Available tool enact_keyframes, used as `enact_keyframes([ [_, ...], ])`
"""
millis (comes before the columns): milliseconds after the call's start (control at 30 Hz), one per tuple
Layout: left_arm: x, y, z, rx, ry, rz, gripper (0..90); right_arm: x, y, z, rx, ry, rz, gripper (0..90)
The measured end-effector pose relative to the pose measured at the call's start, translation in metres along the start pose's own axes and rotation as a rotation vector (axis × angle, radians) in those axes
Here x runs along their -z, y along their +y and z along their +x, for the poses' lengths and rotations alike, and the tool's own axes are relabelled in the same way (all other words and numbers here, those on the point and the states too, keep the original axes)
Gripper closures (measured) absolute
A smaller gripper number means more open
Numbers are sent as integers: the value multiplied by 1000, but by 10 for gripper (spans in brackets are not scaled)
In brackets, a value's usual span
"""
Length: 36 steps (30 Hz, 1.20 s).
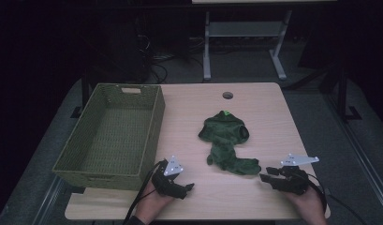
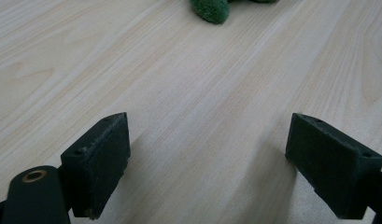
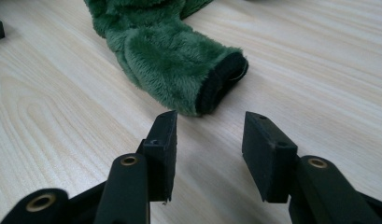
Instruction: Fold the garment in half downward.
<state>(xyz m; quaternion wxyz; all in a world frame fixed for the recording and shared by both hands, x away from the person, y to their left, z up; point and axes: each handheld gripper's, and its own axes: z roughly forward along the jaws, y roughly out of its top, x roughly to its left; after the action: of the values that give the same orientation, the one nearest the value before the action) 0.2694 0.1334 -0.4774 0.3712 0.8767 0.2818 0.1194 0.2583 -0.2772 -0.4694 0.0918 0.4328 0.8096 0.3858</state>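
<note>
Item: green plush garment (image 3: 165, 56), limp on table (image 1: 254, 197). Right gripper (image 3: 209, 128) half-open, empty, just short of cuff; left gripper (image 2: 209, 154) wide, idle. Risk: pads probably skid over fleece, pinching fuzz only.

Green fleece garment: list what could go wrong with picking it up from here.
1. The right gripper stands open just short of the green fleece garment, aimed at one sleeve cuff; gripped there alone, the rest may drag across the table.
2. Its jaws sit low over the wood and might scrape it.
3. The wicker basket has high walls; a dangling garment could catch its rim.
</note>
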Motion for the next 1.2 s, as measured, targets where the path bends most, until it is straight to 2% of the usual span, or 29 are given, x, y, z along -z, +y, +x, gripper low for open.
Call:
enact_keyframes([
  [233, 0, 0, 0, 1, 0, 2, 132, -9, 5, -1, 2, 26, 15, 533],
  [300, 0, 0, 0, 1, 0, 2, 132, -12, 7, 0, 3, 36, 11, 581],
  [433, 0, 0, 0, 1, 0, 2, 132, -15, 10, 2, 33, 54, 10, 805],
  [467, 0, 0, 0, 1, 0, 2, 132, -14, 11, 3, 35, 53, 9, 830],
  [667, 0, 0, 0, 2, 1, -2, 132, -6, 15, 1, 35, 54, -31, 846],
  [833, 0, 0, 0, 1, 0, -2, 132, 2, 25, 1, 62, 61, -78, 849],
  [1067, 0, 0, -1, 1, 0, -2, 132, 5, 43, 6, 127, 58, -120, 849],
  [1200, 0, 0, -1, 1, 0, -2, 132, 4, 53, 9, 145, 65, -143, 849],
])
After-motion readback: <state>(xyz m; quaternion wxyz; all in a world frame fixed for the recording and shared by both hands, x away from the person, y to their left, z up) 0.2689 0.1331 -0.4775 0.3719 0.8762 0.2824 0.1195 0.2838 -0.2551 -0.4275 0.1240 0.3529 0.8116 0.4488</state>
